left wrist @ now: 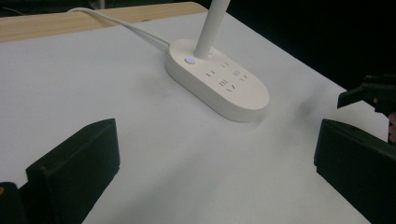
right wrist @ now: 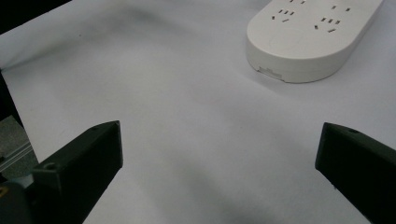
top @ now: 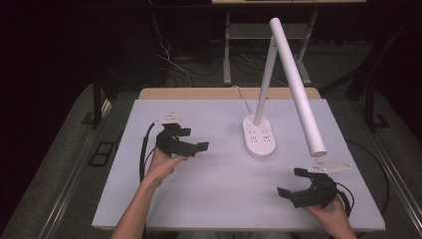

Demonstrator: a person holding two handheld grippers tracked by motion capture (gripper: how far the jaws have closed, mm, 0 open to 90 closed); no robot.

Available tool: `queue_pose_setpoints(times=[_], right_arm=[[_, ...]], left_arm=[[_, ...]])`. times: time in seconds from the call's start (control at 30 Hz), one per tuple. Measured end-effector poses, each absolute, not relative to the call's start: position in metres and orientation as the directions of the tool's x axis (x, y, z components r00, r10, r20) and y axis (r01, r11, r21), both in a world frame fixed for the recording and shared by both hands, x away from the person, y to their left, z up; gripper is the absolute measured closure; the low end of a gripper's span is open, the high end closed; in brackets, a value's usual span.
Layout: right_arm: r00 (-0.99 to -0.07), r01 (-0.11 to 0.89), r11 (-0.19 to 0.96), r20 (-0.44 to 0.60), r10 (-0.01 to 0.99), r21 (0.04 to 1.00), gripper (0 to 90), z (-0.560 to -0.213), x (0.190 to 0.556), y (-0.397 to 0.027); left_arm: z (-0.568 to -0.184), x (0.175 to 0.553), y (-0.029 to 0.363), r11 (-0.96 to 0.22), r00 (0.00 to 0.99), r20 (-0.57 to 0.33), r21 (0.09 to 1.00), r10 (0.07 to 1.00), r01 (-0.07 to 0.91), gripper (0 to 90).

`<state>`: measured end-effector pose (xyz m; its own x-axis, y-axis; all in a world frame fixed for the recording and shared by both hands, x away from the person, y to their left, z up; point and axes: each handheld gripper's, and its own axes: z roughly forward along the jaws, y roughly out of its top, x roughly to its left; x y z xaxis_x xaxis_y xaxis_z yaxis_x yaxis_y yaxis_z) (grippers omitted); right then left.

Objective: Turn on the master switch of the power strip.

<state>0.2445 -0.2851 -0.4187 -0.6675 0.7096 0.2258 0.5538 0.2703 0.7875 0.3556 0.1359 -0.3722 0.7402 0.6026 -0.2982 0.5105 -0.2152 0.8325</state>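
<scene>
We're looking down on a matte white tabletop (top: pixel 219 199) with a strip of pale wood along its far edge. Right of centre, toward the far edge, sits a desk lamp: its base (top: pixel 259 136) is a smooth white plastic oval, flat on top and pierced with socket slots, and in the left tool's view we catch a small round button (left wrist: pixel 190 59) beside the stem. A slim straight stem (top: pixel 265 82) rises from the base, and a long smooth white tube head (top: pixel 298 87) slants down toward the right edge. A white cord (top: pixel 243 97) runs from the base over the far edge.

The left tool (top: pixel 193 139) is held in the left hand (top: pixel 161 164) near the left edge, its blocky matte black jaws standing well apart, nothing between them. The right tool (top: pixel 293 181) is held in the right hand (top: pixel 331 211) by the near right corner, jaws likewise spread wide and empty. Both point at the lamp base, well apart from it
</scene>
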Motion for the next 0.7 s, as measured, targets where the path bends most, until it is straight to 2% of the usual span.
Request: queue_pose_setpoints(times=[0.47, 0.7], right_arm=[[-0.671, 0.554, 0.274, 0.226, 0.707, 0.786, 0.2, -0.418, 0.243, -0.282], [-0.674, 0.550, 0.280, 0.220, 0.705, 0.787, 0.2, -0.418, 0.243, -0.282]], left_arm=[[-0.388, 0.309, 0.154, -0.221, 0.745, -0.262, 0.848, 0.614, 0.481, 0.0], [-0.401, 0.290, 0.166, -0.197, 0.726, -0.278, 0.846, 0.629, 0.495, 0.0]])
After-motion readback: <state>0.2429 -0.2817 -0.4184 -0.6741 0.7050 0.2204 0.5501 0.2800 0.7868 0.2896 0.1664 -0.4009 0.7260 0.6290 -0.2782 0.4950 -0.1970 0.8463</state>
